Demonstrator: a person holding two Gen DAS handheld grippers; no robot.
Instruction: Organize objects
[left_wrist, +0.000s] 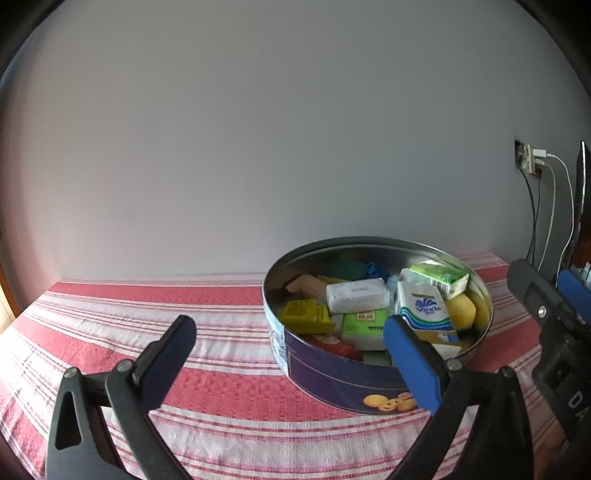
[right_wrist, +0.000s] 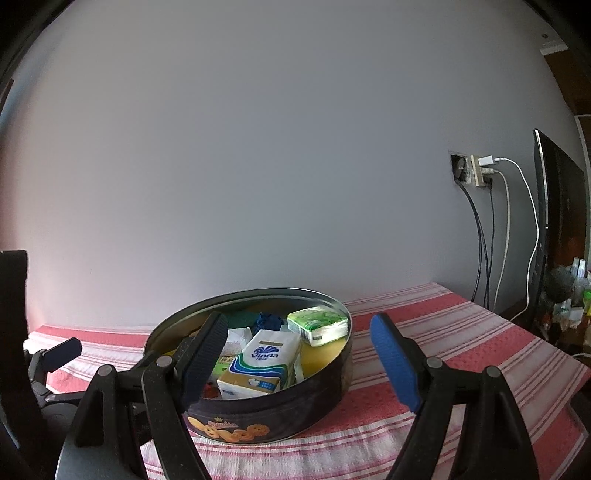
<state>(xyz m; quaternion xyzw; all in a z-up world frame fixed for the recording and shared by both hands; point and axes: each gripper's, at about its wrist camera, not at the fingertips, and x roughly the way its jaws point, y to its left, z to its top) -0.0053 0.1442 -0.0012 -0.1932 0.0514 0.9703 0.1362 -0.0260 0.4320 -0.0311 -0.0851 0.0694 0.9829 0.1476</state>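
Both claws stand apart and empty: the left claw (left_wrist: 290, 354) and the right claw (right_wrist: 299, 354) hover just before the round tin (left_wrist: 332, 380) on the striped surface (left_wrist: 147, 306). Tissue packs (right_wrist: 266, 360), a green pack (right_wrist: 319, 325) and other small things already fill it. Packing looks nearly finished; next probably means finding a lid or tidying the contents.

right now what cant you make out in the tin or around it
- Lower layer in the tin: hidden in both views by the tissue packs on top.
- Red item: mostly covered in the left view.
- Tin's near-left contents: blocked in the right view by the right gripper finger.
- Clutter at the right edge: too small.
- Tin lid: in neither view.
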